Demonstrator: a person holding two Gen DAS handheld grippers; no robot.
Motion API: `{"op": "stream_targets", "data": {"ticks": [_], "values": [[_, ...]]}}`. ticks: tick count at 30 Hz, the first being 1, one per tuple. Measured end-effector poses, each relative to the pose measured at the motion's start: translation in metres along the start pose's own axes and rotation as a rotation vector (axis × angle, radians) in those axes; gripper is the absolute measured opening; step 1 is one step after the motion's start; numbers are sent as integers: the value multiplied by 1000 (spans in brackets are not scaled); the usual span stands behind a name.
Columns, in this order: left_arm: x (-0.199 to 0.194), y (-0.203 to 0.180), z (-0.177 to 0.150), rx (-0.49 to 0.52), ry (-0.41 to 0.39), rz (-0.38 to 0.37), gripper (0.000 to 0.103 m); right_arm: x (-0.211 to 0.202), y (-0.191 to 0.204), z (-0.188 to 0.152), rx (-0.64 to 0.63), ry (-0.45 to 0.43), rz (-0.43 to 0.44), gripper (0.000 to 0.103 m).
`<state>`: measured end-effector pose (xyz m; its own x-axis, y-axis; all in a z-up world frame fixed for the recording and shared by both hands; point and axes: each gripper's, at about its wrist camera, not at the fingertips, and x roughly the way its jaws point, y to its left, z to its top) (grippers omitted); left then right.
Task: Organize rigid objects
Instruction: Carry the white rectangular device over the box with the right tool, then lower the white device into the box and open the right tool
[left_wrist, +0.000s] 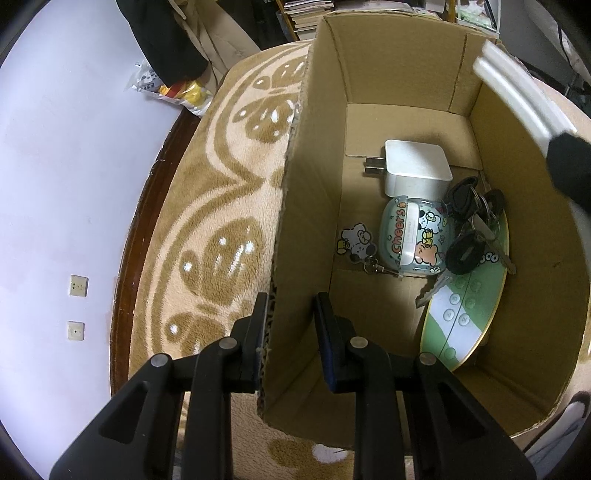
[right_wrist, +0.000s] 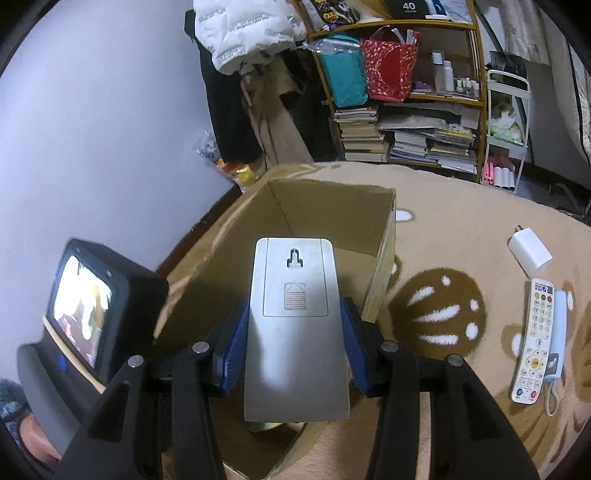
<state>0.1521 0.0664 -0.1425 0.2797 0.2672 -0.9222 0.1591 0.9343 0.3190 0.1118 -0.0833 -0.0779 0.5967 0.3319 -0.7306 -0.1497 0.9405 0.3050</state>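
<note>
A cardboard box (left_wrist: 413, 74) stands on a patterned blanket. My left gripper (left_wrist: 291, 314) straddles the box's left wall (left_wrist: 299, 206), one finger on each side, with a gap on the inner side. Inside lie a white charger (left_wrist: 417, 166), a "Cheers" earbud case (left_wrist: 413, 236), a sheep keychain (left_wrist: 356, 240), a bunch of keys (left_wrist: 469, 229) and a green and white oval mirror (left_wrist: 465, 314). My right gripper (right_wrist: 293, 339) is shut on a grey remote (right_wrist: 295, 325), back side up, held above the box (right_wrist: 332, 206). The remote also shows blurred in the left wrist view (left_wrist: 517, 92).
On the blanket (right_wrist: 461, 229) to the right of the box lie a white charger (right_wrist: 530, 253), a white remote (right_wrist: 533, 339) and a pale blue remote (right_wrist: 556, 336). A shelf of books and bags (right_wrist: 399, 110) stands behind. A wall (left_wrist: 74, 147) is on the left.
</note>
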Motion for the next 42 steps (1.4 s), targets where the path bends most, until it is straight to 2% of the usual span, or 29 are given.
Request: {"op": "stream_targets", "data": {"ticks": [10, 16, 21, 23, 25, 29, 34, 39, 42], "values": [[1, -1, -2, 4, 1, 5, 23, 6, 4, 0, -21, 13, 12, 51], [1, 1, -2, -10, 7, -12, 23, 10, 10, 1, -41, 57, 24, 51], [2, 4, -2, -18, 14, -27, 23, -2, 2, 9, -19, 16, 21, 52], [2, 4, -1, -20, 16, -30, 22, -5, -6, 13, -3, -2, 2, 57], [2, 6, -2, -25, 16, -33, 23, -7, -17, 18, 14, -27, -24, 70], [5, 7, -5, -23, 15, -33, 23, -3, -36, 31, 25, -48, -73, 75], [5, 10, -5, -34, 23, -49, 23, 6, -63, 43, 5, -99, -202, 103], [7, 15, -5, -51, 35, -69, 24, 17, -93, 51, -8, -102, -266, 103], [8, 15, -4, -44, 42, -70, 24, 17, -118, 54, 45, -137, -295, 103]]}}
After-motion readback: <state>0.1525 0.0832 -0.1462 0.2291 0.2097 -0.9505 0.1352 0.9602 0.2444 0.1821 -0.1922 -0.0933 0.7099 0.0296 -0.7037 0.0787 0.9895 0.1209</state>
